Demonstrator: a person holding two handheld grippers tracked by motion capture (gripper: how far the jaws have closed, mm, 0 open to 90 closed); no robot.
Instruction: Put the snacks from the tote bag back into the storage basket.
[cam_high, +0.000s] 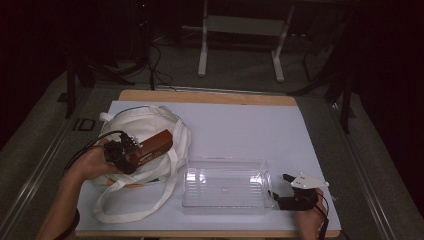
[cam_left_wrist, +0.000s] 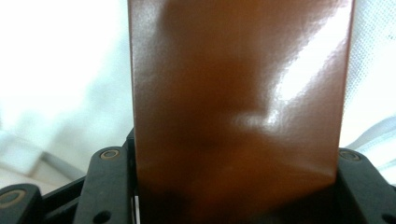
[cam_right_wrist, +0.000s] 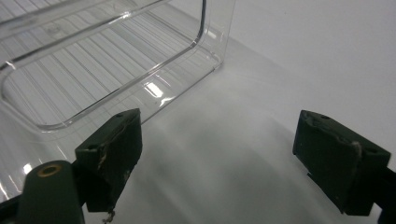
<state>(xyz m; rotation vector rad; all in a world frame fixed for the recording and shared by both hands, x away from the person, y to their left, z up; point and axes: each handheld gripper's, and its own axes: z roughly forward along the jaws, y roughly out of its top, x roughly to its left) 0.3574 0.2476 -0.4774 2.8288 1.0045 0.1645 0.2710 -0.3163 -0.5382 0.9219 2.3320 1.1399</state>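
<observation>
Clamping the brown box over the white tote bag, your left gripper pinches its end; your right gripper rests spread wide beside the clear plastic bin.

The brown box runs off the top edge of the left claw view, its near end lost in shadow between the jaws; print on it in the high view is too small to read. The white bag behind blurs to glare. The clear bin is cut off at the right claw view's left edge.
</observation>
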